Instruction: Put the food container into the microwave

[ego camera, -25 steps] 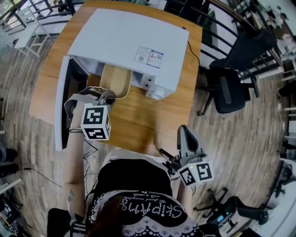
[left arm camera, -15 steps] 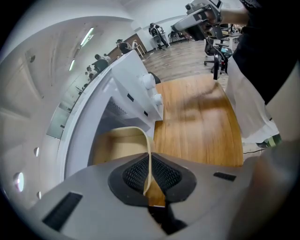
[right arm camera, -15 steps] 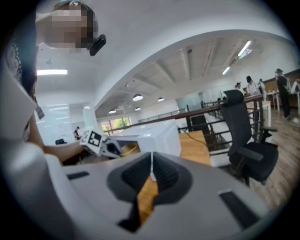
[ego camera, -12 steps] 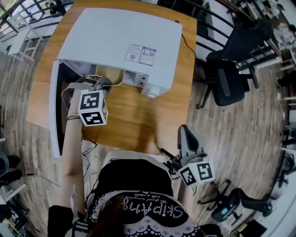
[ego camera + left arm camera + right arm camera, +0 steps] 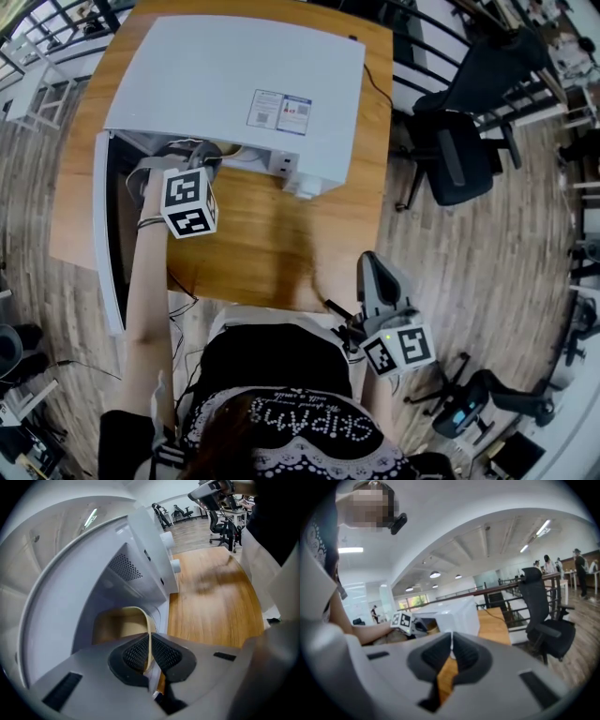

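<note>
My left tongs (image 5: 199, 155) are at the open front of the white microwave (image 5: 234, 84), which stands on the wooden tabletop (image 5: 272, 234). The microwave door (image 5: 101, 234) is swung out to the left side. In the left gripper view, the left tongs (image 5: 150, 641) are nearly closed, and the two dark pads (image 5: 136, 652) press on the thin rim of the beige food container (image 5: 119, 623). The wall of the container stands upright between them. The body of the container is already inside the cavity of the microwave (image 5: 140, 559), past the front edge. If it rests on the cavity floor or is a little above it, I cannot tell. In the head view the roof of the microwave hides almost all of the container. My left arm reaches over the tabletop to the opening.

My right tongs (image 5: 372, 267) are well apart from the microwave, close to my body and just beyond the near edge of the tabletop. In the right gripper view, the right tongs (image 5: 451, 651) are closed together and nothing is between them. A black office chair (image 5: 459, 159) stands on the wooden floor (image 5: 487, 281), to the right of the tabletop.
</note>
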The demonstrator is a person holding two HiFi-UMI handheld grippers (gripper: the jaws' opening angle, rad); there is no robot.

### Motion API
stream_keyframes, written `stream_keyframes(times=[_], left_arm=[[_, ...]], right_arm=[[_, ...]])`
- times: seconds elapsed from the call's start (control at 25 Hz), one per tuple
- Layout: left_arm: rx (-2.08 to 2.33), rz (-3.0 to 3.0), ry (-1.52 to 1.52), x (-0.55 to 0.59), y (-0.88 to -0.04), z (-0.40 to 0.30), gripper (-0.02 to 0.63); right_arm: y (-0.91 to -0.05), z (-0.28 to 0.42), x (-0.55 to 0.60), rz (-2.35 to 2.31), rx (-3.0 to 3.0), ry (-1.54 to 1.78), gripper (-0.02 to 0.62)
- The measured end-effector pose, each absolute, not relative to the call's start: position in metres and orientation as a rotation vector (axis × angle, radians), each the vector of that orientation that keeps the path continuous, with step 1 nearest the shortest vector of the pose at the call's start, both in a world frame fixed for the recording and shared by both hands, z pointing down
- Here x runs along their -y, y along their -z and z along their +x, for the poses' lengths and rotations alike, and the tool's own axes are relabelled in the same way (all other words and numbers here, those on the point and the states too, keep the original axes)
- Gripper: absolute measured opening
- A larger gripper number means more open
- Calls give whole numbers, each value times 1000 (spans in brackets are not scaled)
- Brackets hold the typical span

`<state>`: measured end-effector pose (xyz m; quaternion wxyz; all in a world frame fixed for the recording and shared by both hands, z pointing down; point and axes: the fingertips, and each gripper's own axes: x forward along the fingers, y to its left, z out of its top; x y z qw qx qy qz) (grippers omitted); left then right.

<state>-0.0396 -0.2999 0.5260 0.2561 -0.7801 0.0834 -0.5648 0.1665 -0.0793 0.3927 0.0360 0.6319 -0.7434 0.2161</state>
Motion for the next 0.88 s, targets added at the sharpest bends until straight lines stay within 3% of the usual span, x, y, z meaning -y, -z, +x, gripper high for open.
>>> stream_keyframes(times=[0.88], left_arm=[[-216,-2122,1532,331,-562,-38,41]], right_arm=[[-398,154,96,1973,2228,-706,34]])
